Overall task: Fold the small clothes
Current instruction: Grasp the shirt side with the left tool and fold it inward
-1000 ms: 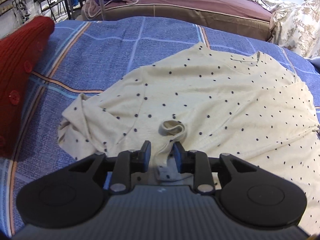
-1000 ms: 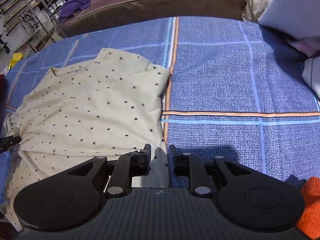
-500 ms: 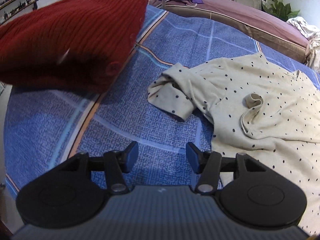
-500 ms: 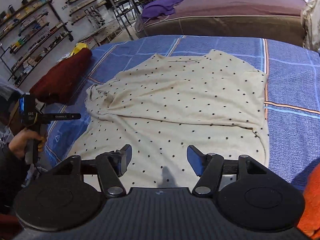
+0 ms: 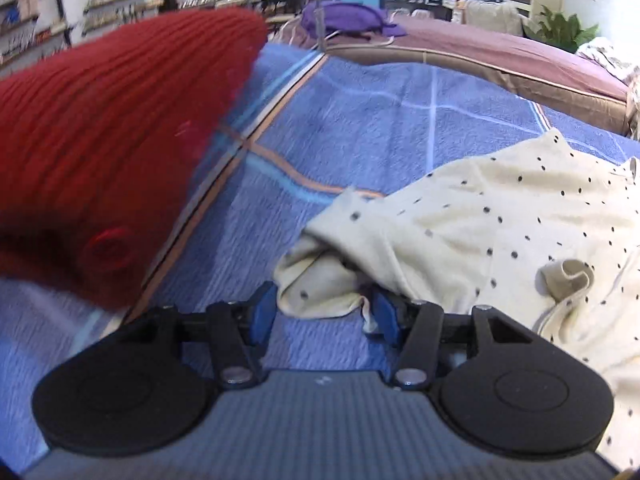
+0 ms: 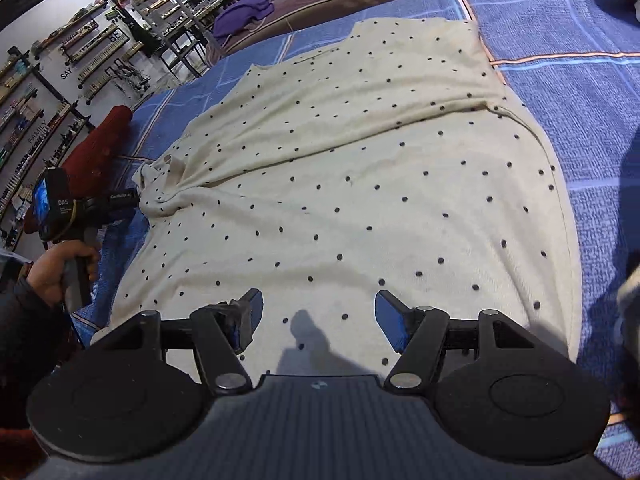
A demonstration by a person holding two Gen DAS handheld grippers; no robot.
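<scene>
We see the cream dotted shirt [image 6: 360, 184] spread wrinkled on the blue plaid bedspread [image 5: 360, 128]. Our left gripper [image 5: 324, 312], closing slightly, brackets its bunched sleeve [image 5: 320, 280], perhaps touching; the right gripper [image 6: 318, 320] hangs released above the hem.

Blue plaid bedspread [image 5: 360, 128] with orange and pale stripes, red ribbed knit garment [image 5: 100, 152] with a round button lying at its left edge, purple cloth [image 5: 344, 18] on a maroon bed [image 5: 500, 52] behind, green plant [image 5: 560, 32], wall shelves [image 6: 92, 48] crowded with small goods
</scene>
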